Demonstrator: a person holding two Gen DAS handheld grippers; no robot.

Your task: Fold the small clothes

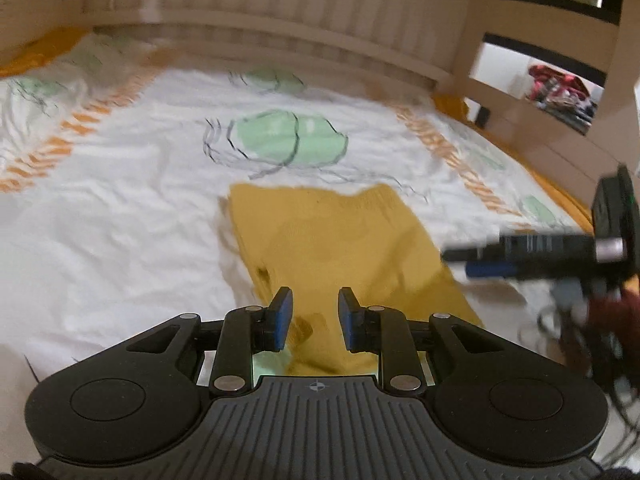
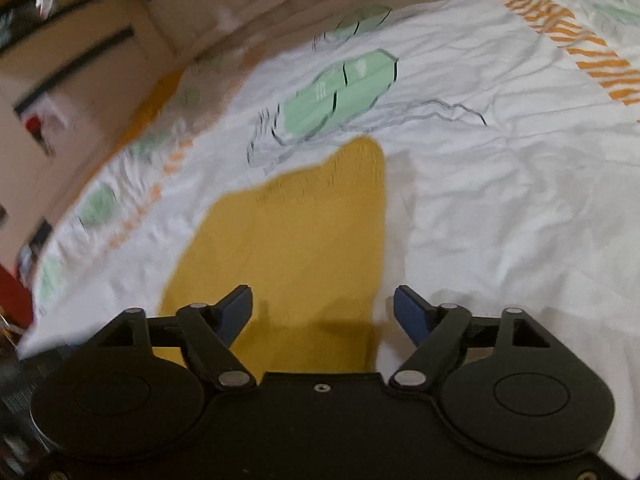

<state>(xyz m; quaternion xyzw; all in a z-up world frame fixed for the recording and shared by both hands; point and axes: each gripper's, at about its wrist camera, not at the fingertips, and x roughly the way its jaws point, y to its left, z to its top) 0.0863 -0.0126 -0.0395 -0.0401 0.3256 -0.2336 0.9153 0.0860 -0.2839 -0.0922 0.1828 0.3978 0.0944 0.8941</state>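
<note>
A wide bed (image 1: 120, 208) fills both views, its white sheet (image 2: 500, 200) printed with green shapes and orange striped bands, wrinkled but bare over most of its spread, so there is open cloth on every side of the garment. A pale slatted headboard (image 1: 280, 12) closes the far edge, and an orange border (image 1: 36, 56) shows where the sheet ends at the corners. Beyond the bed to the right stands a light wooden shelf unit (image 1: 560, 92) with clutter in one opening; in the right wrist view the same kind of furniture runs along the left, blurred. The mustard-yellow garment (image 1: 340, 248) lies flat near the middle of the sheet at the near side, folded into a rough oblong, its far edge just short of a green print. The left gripper (image 1: 314, 318) hangs over the near end of the garment with its blue pads a narrow gap apart; yellow cloth shows through the gap below, and nothing is pinched between them. The right gripper (image 2: 322, 312) stands spread wide, released, above the garment's near right edge, holding nothing; in the left wrist view it comes in from the right as a dark blur beside the garment.
</note>
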